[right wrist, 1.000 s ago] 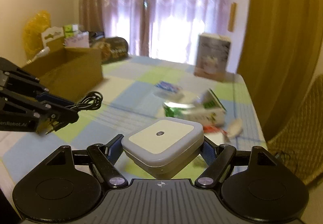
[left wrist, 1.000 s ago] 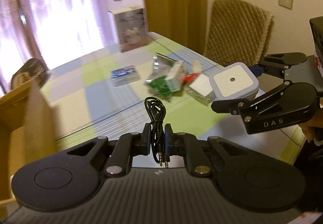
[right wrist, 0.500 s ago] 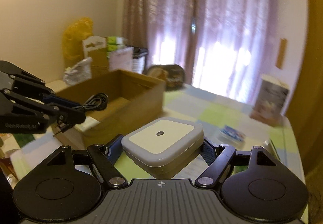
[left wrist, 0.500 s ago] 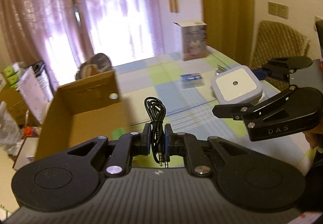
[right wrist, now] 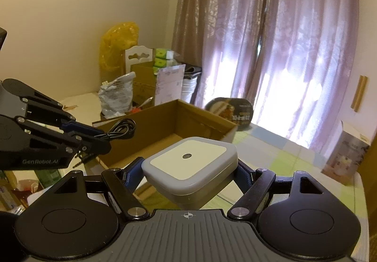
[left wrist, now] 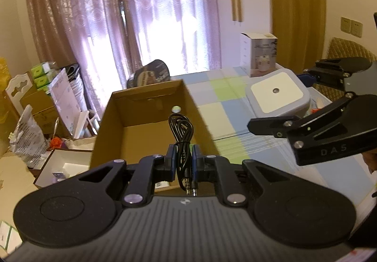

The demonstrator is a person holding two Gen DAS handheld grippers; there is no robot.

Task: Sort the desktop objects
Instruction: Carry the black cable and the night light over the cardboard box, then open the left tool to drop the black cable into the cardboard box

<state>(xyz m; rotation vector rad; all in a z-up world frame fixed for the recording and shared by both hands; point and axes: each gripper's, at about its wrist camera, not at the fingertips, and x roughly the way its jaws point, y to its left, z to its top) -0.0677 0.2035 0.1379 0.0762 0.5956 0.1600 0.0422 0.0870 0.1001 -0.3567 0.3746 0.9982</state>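
Black cable [left wrist: 182, 134], bundled, is clamped between the left gripper's [left wrist: 183, 163] fingers, plugs dangling back, with the open box [left wrist: 150, 118] just ahead and below. Right gripper [right wrist: 189, 174] is closed on a grey square light [right wrist: 188, 163], box ahead-left.

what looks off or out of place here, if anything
Nothing damaged or spilled. The left gripper pinches a coiled black cable, plugs dangling, over the open cardboard box; the right gripper holds the white square device tilted.
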